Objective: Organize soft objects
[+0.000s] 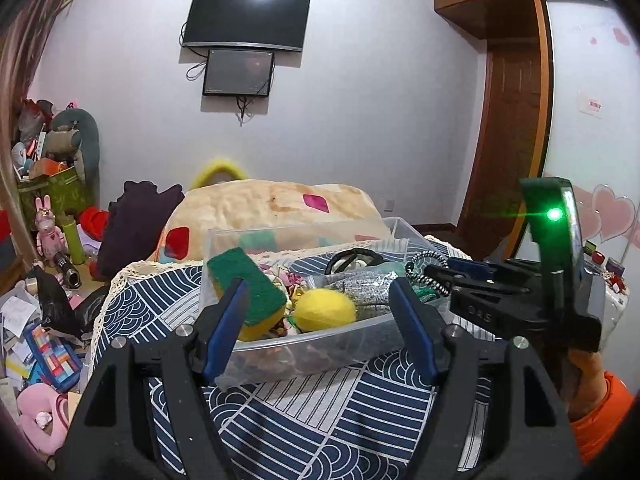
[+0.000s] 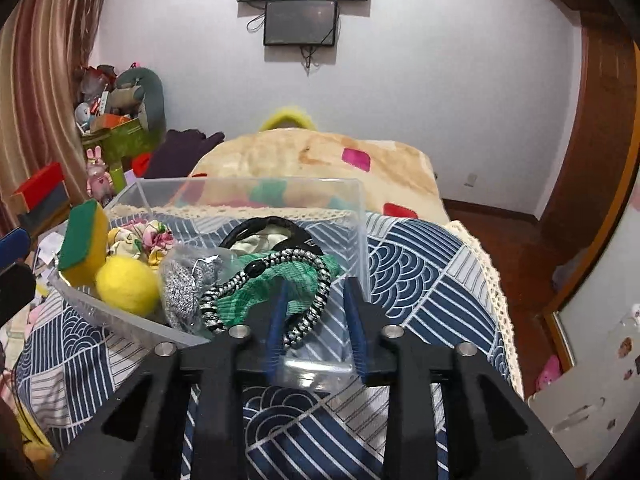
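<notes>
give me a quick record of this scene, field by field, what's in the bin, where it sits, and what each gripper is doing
container: clear plastic bin, no lid on it
surface: blue and white patterned cloth
contents: green and yellow sponge, yellow ball, grey knit piece, green cloth, black and white braided cord, floral fabric
left gripper: open, empty, in front of the bin
right gripper: partly open, at the bin's near corner by the cord; grip on anything unclear
</notes>
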{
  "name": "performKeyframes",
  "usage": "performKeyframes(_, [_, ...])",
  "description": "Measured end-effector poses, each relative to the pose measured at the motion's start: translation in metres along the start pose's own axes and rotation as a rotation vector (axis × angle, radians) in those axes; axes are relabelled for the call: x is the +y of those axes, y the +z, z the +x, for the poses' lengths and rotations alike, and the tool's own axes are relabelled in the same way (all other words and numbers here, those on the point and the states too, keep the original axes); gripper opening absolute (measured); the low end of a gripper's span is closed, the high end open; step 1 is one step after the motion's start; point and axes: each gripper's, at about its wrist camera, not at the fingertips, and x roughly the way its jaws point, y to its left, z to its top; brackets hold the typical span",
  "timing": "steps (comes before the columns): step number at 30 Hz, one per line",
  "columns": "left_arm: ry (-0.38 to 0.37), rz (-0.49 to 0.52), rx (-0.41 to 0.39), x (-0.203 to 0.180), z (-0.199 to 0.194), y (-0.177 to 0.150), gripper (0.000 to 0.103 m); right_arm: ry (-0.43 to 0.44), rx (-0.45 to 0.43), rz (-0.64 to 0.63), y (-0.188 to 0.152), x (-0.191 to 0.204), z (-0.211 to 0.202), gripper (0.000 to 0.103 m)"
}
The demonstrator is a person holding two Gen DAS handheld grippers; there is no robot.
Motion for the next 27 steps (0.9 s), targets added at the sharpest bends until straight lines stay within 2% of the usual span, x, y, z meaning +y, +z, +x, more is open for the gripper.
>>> performKeyframes(5, [0.017, 0.007, -0.028, 0.002, -0.009, 0.003, 0.072, 0.020, -0.040, 0.000, 0.000, -0.004, -0.020, 0.041])
performKeyframes(13, [0.019, 0.021, -0.100, 0.004, -0.037, 0.016, 0.072, 0.102, -0.185, -0.016, 0.006, 0.002, -0.078, 0.047])
performKeyframes(20, [0.018, 0.057, -0.167, -0.006, -0.067, 0.026, 0.072, 0.147, -0.324, -0.012, 0.006, 0.008, -0.126, 0.073])
performKeyframes(22, [0.013, 0.058, -0.178, -0.007, -0.073, 0.027, 0.075, 0.151, -0.354, -0.005, 0.005, 0.009, -0.136, 0.081])
performKeyframes(24, [0.009, 0.056, -0.199, -0.007, -0.081, 0.027, 0.091, 0.146, -0.379, -0.006, 0.003, 0.010, -0.141, 0.086])
performKeyframes(26, [0.012, 0.050, -0.223, -0.007, -0.088, 0.027, 0.099, 0.145, -0.401, -0.016, 0.001, 0.013, -0.145, 0.089])
performKeyframes(27, [0.014, 0.049, -0.237, -0.008, -0.091, 0.026, 0.100, 0.139, -0.410, -0.021, 0.000, 0.016, -0.146, 0.093])
